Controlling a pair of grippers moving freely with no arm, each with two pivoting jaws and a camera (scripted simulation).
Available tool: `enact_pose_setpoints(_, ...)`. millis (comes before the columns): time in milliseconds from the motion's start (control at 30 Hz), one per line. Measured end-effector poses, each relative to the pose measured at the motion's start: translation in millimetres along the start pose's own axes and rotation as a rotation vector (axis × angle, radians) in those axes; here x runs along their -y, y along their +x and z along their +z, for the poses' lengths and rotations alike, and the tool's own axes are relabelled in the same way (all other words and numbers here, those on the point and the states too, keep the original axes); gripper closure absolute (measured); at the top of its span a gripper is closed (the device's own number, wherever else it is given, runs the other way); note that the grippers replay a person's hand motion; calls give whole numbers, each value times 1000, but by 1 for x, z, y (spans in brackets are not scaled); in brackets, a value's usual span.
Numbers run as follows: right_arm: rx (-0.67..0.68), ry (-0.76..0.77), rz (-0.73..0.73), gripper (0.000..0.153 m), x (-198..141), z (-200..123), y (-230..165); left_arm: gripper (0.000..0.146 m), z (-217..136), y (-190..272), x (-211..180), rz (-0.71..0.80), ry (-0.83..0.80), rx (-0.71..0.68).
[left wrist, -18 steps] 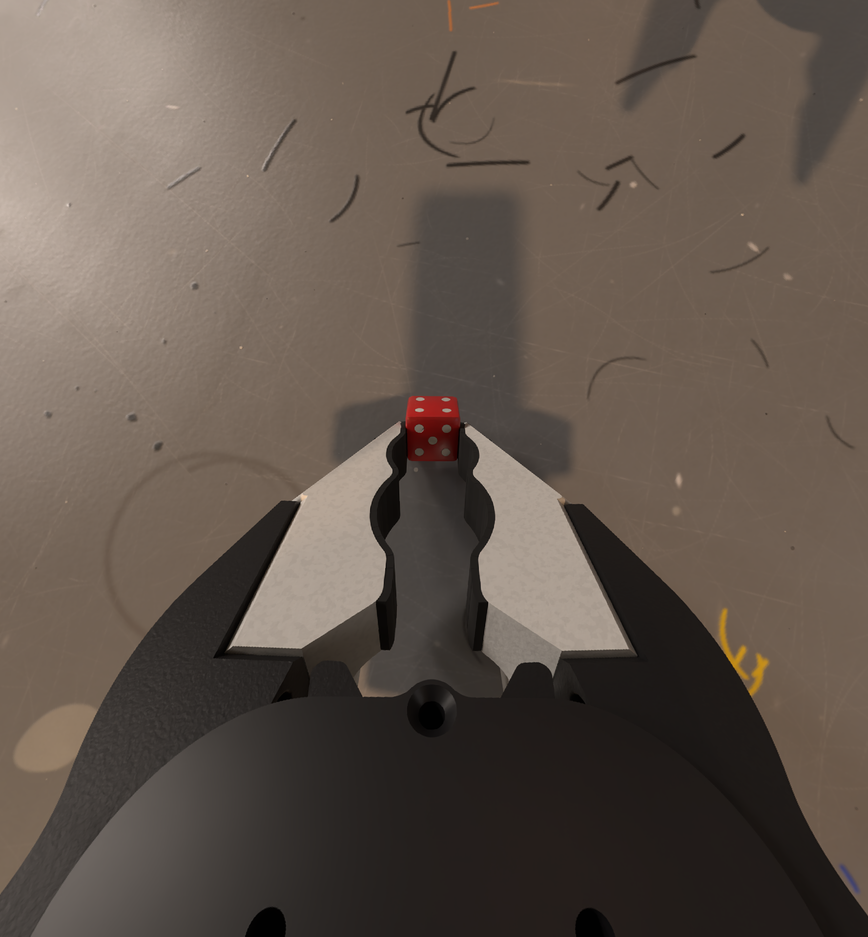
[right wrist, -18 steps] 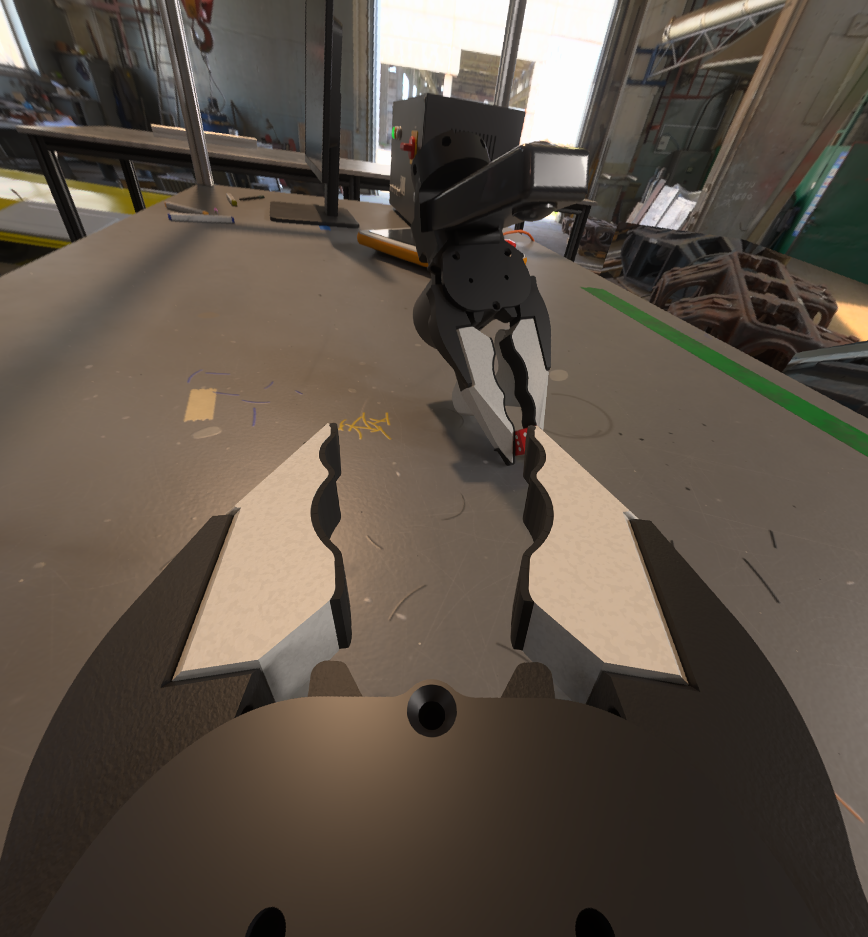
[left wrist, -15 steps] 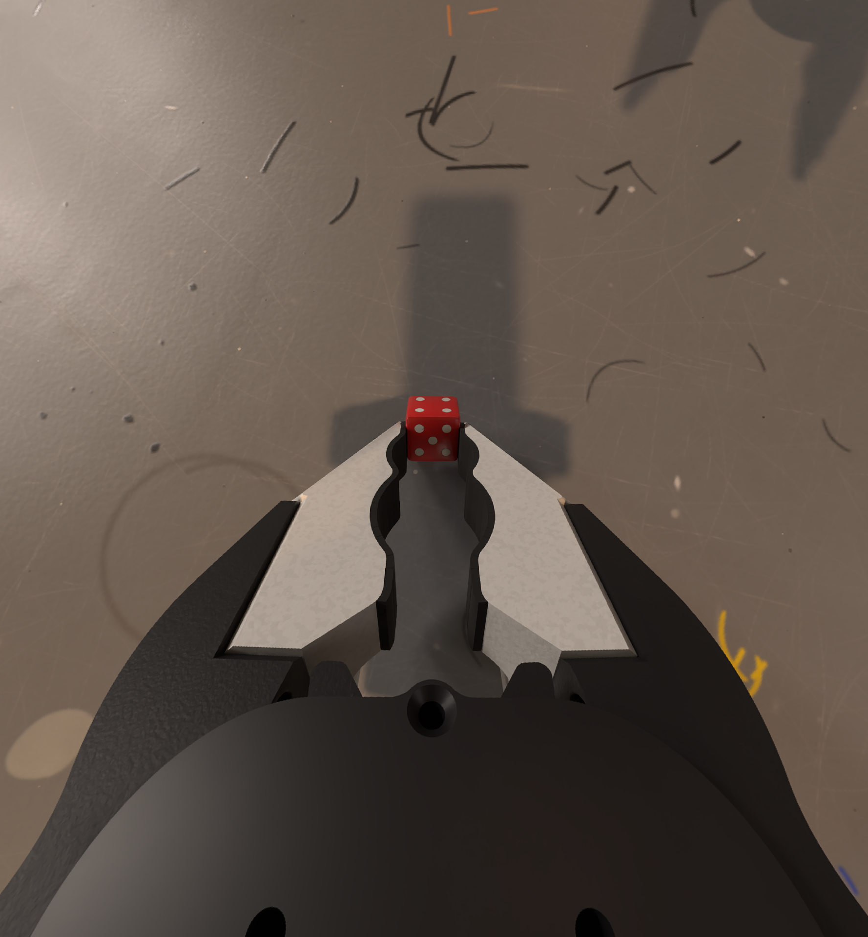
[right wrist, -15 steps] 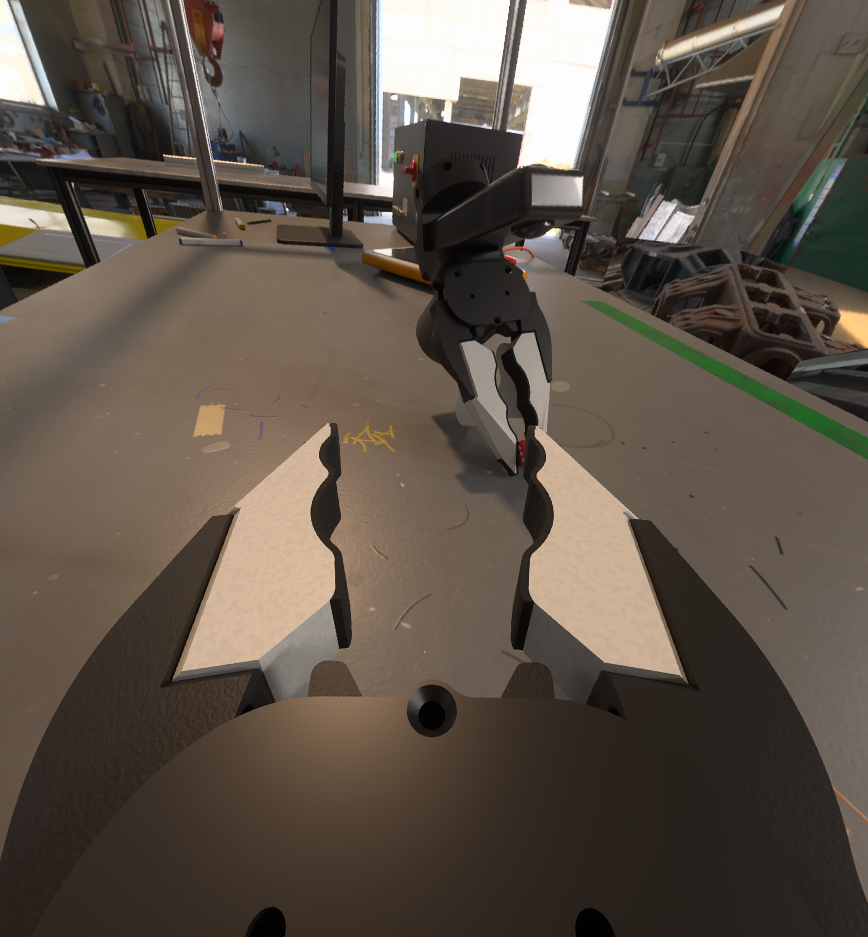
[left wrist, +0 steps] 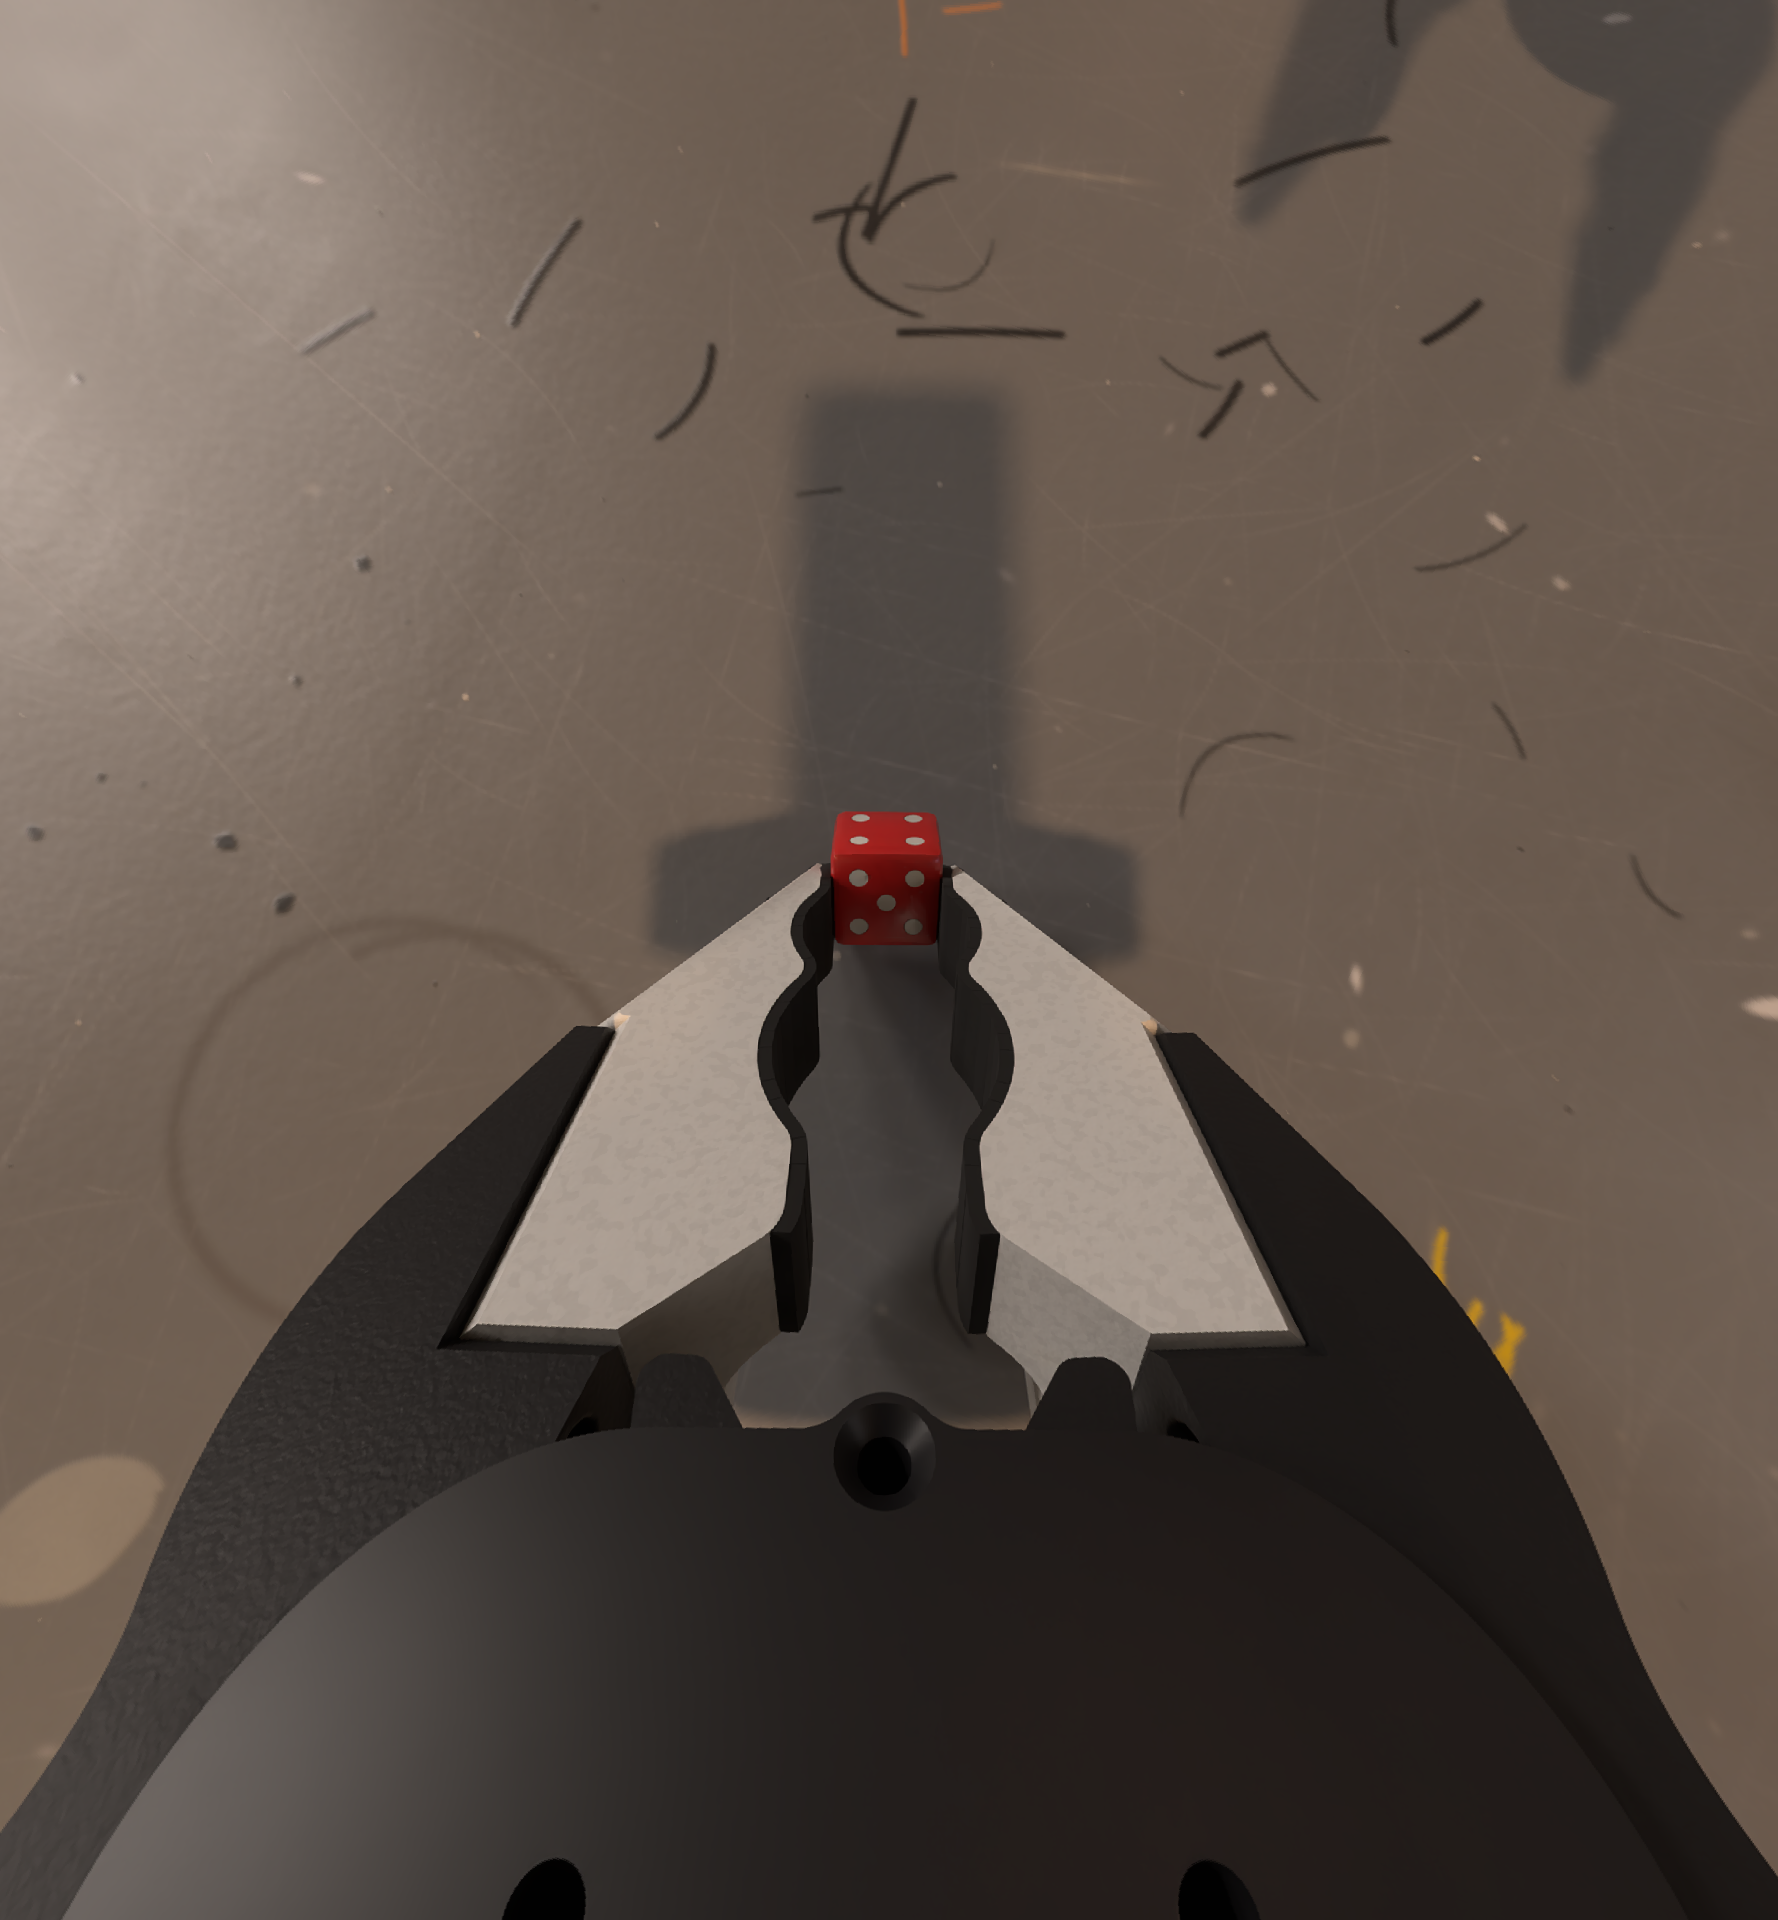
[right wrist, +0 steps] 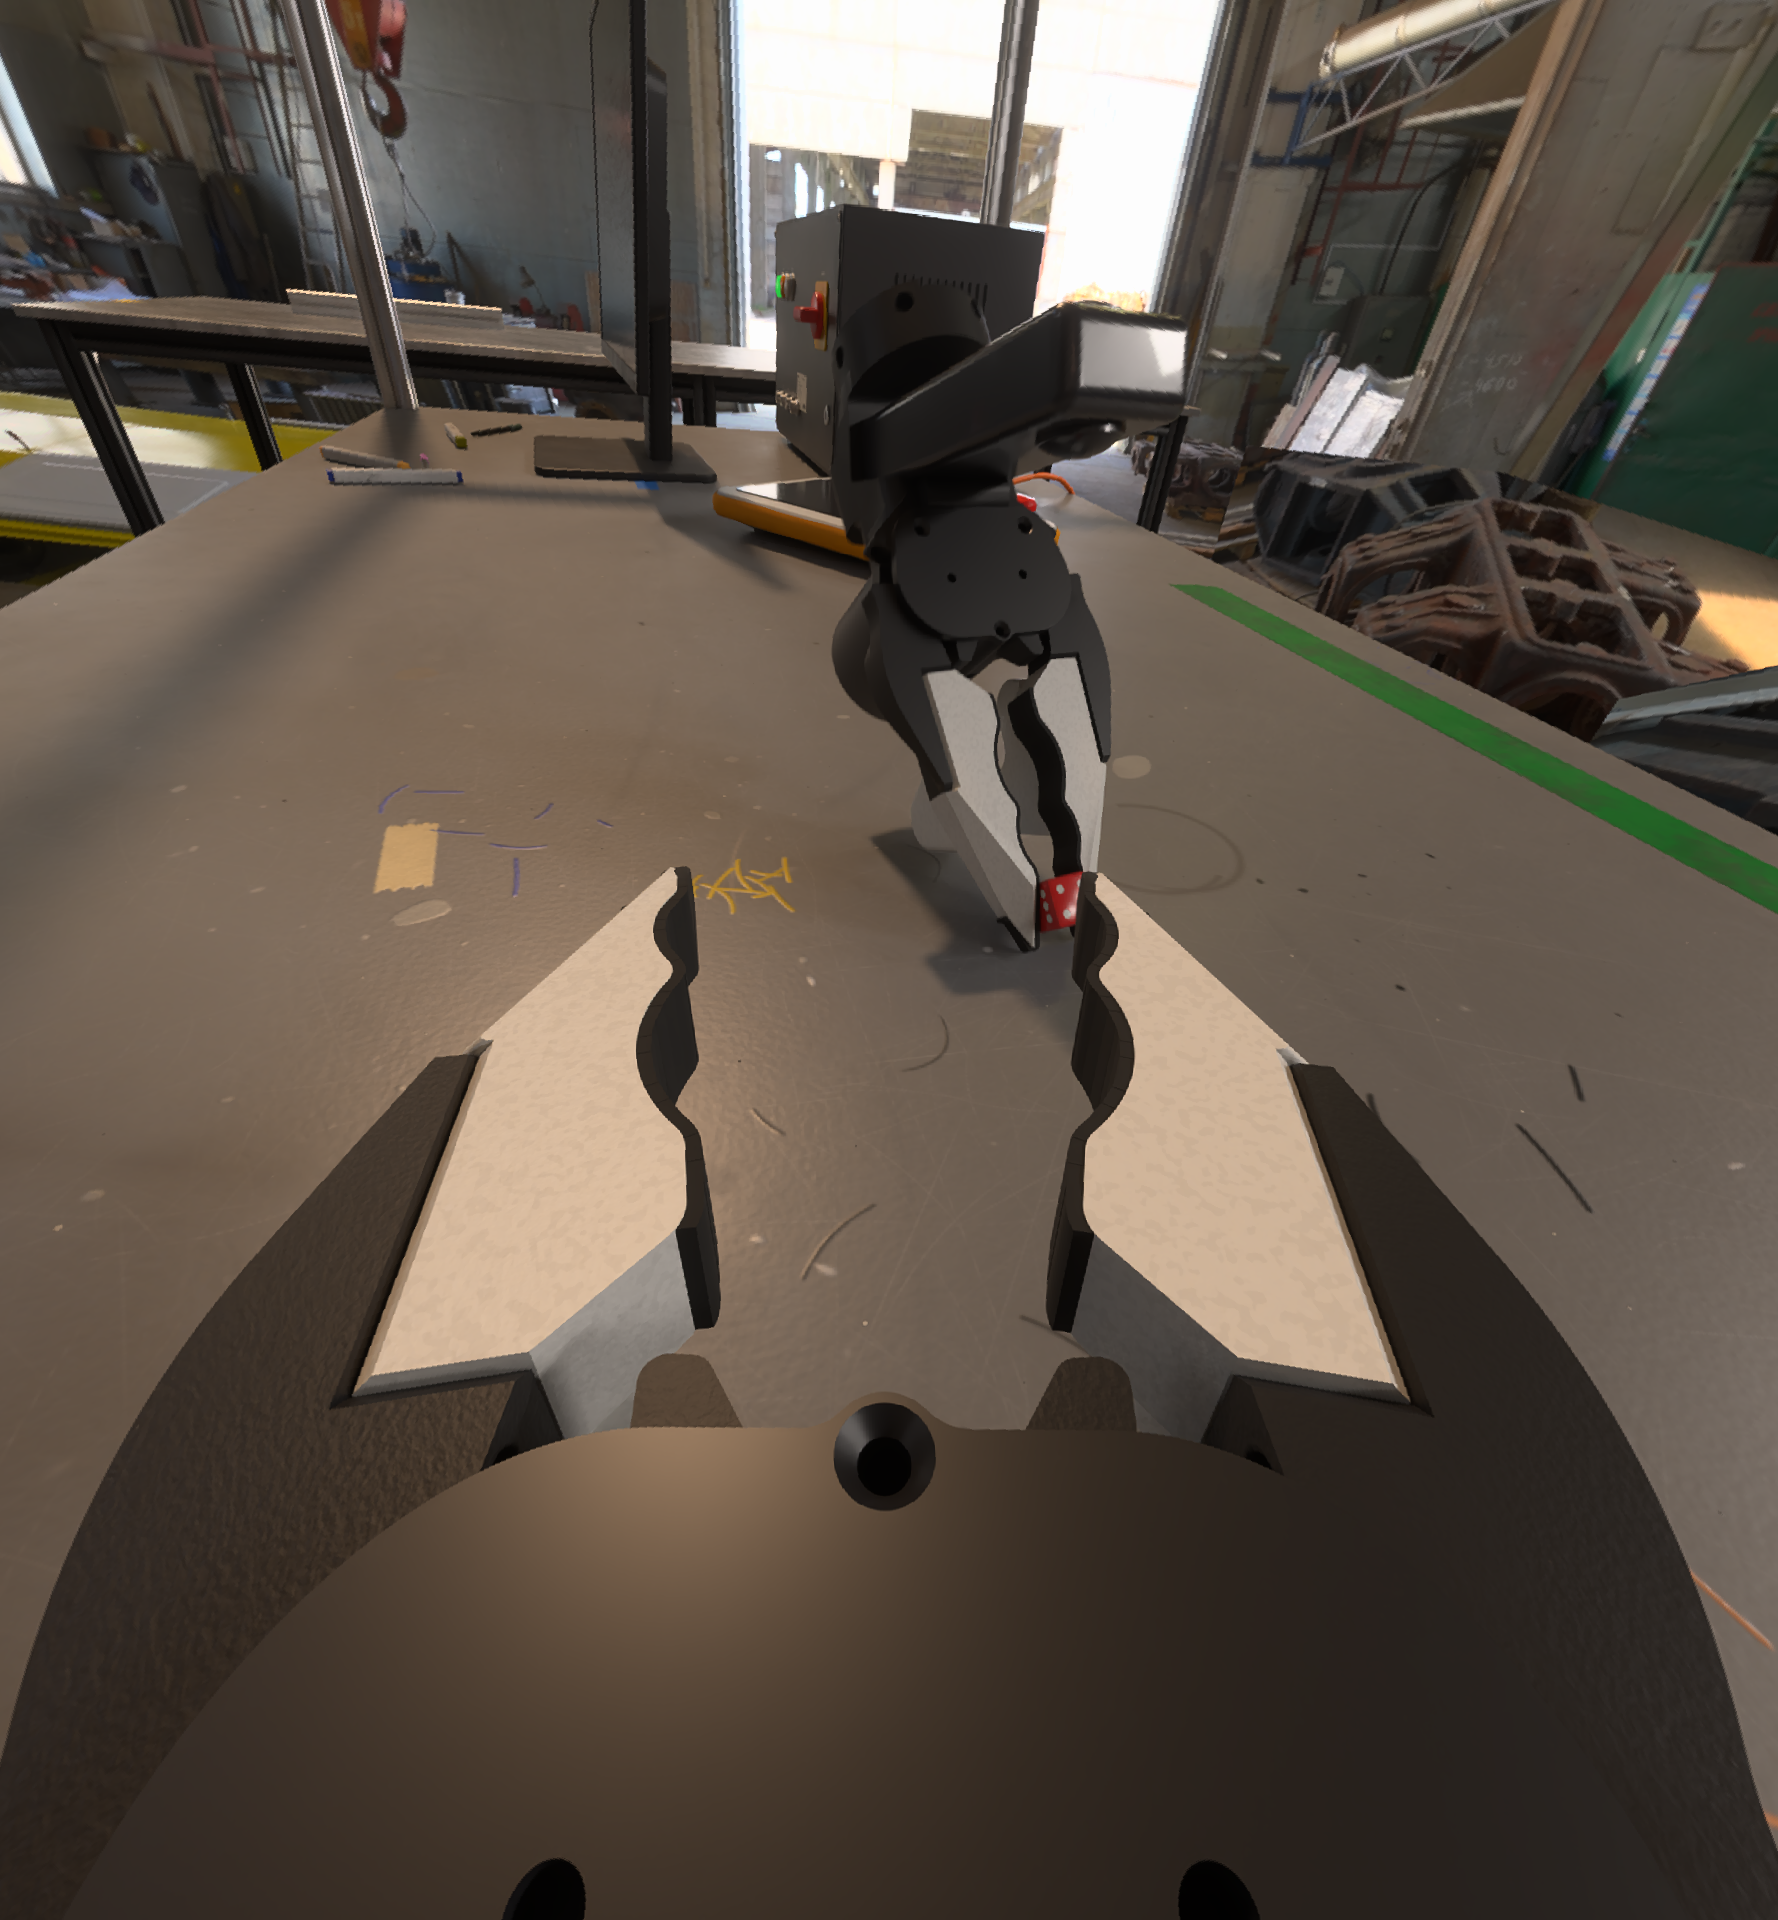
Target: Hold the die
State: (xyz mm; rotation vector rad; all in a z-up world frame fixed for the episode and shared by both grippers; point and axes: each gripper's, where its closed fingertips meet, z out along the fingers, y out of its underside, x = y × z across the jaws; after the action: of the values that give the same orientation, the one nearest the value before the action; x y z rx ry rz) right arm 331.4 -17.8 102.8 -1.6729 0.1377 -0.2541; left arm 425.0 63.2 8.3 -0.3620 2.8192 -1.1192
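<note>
A small red die (left wrist: 886, 881) with white pips sits pinched between the tips of my left gripper (left wrist: 886, 904), which is shut on it and holds it a little above the brown table. In the right wrist view the same die (right wrist: 1058, 900) shows between the left gripper's fingers (right wrist: 989, 821), which point down at the table. My right gripper (right wrist: 885, 894) is open and empty, low over the table, facing the left gripper from a short way off.
The scuffed brown table (right wrist: 241, 727) carries a black control box (right wrist: 906, 332), a monitor stand (right wrist: 625, 457), markers (right wrist: 397, 473) at the far end, a strip of tape (right wrist: 407, 857) and a green line (right wrist: 1487, 748) along its right side.
The left gripper has lifted slightly with the die in it; its shadow has shifted on the table. The right gripper's view has tilted a little, with the left gripper now farther off.
</note>
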Motion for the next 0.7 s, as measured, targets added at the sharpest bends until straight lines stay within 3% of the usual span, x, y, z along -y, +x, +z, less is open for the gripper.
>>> enact_pose_setpoints(267,10,-26,-8,79,-3,-1,-2,127,-41,17,17,-20,17,-145)
enact_pose_setpoints(433,39,-101,-24,79,-11,-1,-7,127,-76,37,28,105,-48,-140)
enact_pose_setpoints(700,89,-209,-65,79,-25,13,-19,127,-64,82,26,255,-222,-180)
